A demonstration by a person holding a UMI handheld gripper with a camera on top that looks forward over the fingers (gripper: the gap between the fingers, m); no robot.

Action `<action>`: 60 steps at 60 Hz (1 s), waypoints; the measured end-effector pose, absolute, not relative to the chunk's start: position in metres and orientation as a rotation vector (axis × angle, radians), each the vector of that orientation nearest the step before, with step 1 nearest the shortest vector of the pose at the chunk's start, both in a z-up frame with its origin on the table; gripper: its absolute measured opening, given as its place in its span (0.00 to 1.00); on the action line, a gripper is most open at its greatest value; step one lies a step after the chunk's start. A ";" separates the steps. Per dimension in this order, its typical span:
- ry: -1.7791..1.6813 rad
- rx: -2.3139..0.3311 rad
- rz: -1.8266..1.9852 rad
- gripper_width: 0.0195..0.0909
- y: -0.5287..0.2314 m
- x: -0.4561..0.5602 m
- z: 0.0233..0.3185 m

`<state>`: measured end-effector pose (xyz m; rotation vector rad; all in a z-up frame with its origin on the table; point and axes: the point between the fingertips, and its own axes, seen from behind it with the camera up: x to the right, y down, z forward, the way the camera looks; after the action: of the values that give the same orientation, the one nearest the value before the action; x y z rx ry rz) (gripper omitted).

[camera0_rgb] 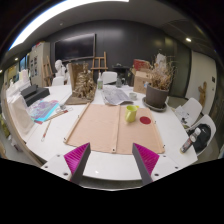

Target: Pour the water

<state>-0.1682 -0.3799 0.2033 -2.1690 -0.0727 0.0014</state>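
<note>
My gripper (112, 160) is held above the near edge of a white table (110, 168), its two fingers spread wide with magenta pads (76, 157) showing; it is open and nothing is between the fingers. Beyond the fingers lies a tan mat (98, 128). At the mat's right edge stands a small yellow-green cup (131, 113). Just right of the cup a small red dish (145, 120) lies on the table. No bottle or jug can be made out.
A potted dry plant (157, 92) stands at the back right. Papers (118, 96) lie mid-back, books and a pencil (46, 112) at the left. A white chair (18, 115) is on the left and a chair (197, 130) on the right.
</note>
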 end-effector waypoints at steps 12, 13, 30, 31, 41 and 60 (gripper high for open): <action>0.044 -2.175 -0.097 0.93 -0.384 -0.059 0.172; 0.053 -2.175 -0.108 0.93 -0.385 -0.048 0.169; 0.199 -2.123 -0.234 0.93 -0.396 0.135 0.126; 0.206 -2.111 -0.238 0.93 -0.395 0.145 0.125; 0.270 -2.063 -0.239 0.93 -0.374 0.226 0.096; 0.255 -2.009 -0.170 0.88 -0.298 0.302 0.053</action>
<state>0.3018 -0.2981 0.0526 -2.0093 0.2552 -0.1702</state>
